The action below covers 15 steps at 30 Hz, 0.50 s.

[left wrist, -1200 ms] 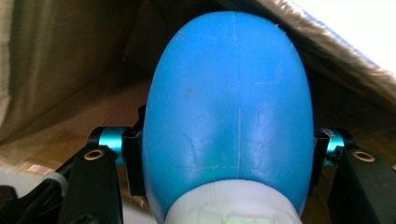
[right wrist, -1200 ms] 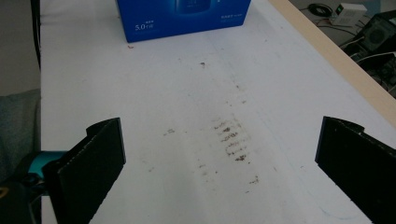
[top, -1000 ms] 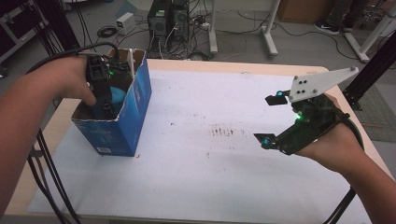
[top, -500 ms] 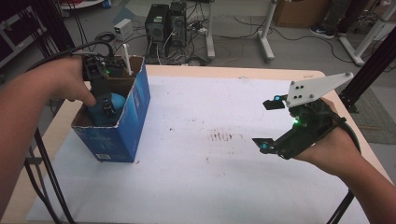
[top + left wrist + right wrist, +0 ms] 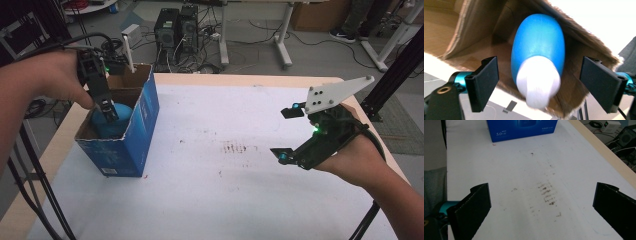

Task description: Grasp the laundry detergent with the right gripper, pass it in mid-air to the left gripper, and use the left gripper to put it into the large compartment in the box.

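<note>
An open blue cardboard box [image 5: 131, 142] stands at the left of the white table [image 5: 225, 200]. Inside it sits a blue bottle [image 5: 114, 122] with a white cap. My left gripper [image 5: 106, 111] reaches down into the box from above. In the left gripper view the bottle [image 5: 537, 47] lies between the jaws, cap toward the camera, and my left gripper [image 5: 541, 85] is open with gaps on both sides. Over the right side of the table my right gripper [image 5: 286, 132] hovers open, holding nothing. The right gripper view has the box [image 5: 521, 127] far ahead of my right gripper [image 5: 541, 212].
Brown smudges [image 5: 237, 147] mark the middle of the table cover. The wooden table edge [image 5: 250, 80] runs along the far side. Computer towers [image 5: 177, 27] and cables stand on the floor beyond. Black stand legs [image 5: 35, 185] rise at the left.
My left gripper stays in the box over the bottle, shifted only slightly. The right gripper has barely moved.
</note>
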Tool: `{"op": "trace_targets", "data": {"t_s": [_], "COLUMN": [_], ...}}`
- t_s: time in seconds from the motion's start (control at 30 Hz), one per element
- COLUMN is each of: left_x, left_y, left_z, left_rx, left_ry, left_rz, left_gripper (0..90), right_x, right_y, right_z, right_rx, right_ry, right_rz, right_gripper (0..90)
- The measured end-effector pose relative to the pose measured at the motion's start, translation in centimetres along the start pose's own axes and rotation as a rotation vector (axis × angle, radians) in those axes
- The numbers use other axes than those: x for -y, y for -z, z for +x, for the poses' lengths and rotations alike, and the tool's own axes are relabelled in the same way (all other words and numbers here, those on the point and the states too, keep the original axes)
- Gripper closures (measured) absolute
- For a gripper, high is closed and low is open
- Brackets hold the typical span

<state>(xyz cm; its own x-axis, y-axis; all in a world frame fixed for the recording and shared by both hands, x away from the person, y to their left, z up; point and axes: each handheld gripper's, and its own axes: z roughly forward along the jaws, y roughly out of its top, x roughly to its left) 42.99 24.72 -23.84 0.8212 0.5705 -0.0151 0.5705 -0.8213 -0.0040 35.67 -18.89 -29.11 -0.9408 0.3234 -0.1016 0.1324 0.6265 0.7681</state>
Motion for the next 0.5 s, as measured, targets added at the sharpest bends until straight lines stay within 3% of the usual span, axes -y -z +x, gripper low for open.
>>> {"op": "trace_targets", "data": {"t_s": [0.17,0.33,0.5], "left_x": [0.0,-0.7,-1.9], "left_y": [1.7,3.9,5.1], "left_z": [-0.7,-2.0,-3.7], "left_rx": [-0.005,-0.037,-0.036], "left_ry": [-0.021,-0.048,-0.109], "left_rz": [0.004,-0.02,-0.043], "left_gripper": [12.5,11.3,6.9], "right_x": [-0.3,-1.0,-1.9], "right_y": [0.2,0.7,1.1], "right_z": [-0.4,-1.3,-2.1], "right_rx": [-0.012,-0.024,-0.086], "right_ry": [0.002,0.016,0.068], "right_rz": [0.02,0.061,0.155], "right_gripper": [0.7,0.7,0.7]}}
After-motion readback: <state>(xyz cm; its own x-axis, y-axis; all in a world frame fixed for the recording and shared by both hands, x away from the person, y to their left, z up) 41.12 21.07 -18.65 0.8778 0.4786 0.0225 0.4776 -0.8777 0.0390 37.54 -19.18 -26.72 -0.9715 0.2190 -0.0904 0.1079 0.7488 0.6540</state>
